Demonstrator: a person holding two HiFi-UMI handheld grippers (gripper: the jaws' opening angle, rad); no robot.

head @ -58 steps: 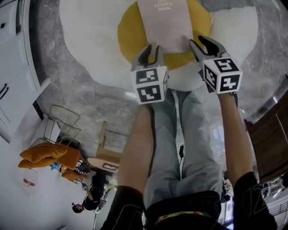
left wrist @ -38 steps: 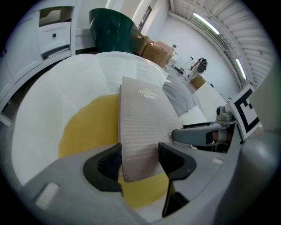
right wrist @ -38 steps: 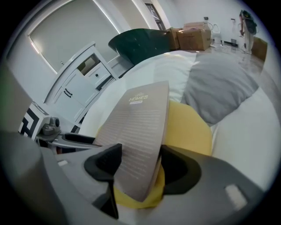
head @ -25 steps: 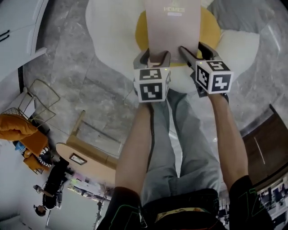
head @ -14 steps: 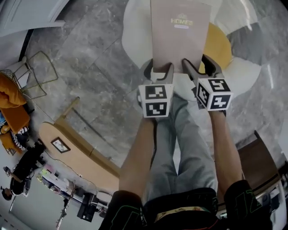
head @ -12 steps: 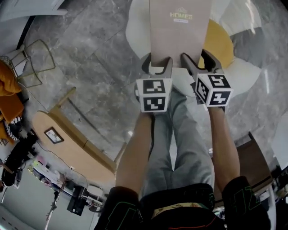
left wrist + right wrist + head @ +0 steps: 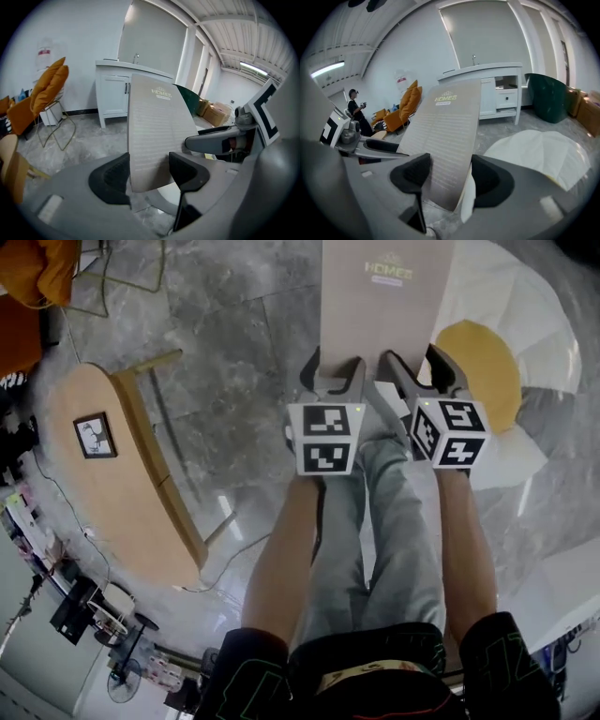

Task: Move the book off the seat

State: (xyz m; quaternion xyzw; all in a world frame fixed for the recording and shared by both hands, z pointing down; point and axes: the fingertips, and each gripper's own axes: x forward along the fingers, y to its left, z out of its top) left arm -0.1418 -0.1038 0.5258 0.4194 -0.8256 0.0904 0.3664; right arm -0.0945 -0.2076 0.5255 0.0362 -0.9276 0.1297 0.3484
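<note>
Clearly shown: the book [image 7: 387, 296], a thin tan volume with its printed cover facing up, was held in the air at the seat's [image 7: 530, 320] left edge as the person stood. Its near edge was pinched at two points. The left gripper [image 7: 336, 371] had its jaws clamped on the corner farther from the seat. The right gripper [image 7: 415, 365] had its jaws clamped on the corner nearer it. The white seat with a yellow centre lay on the grey marble floor [image 7: 234, 334]. Well left of the seat stood a wooden bench [image 7: 122, 493] bearing a framed picture [image 7: 94, 435].
</note>
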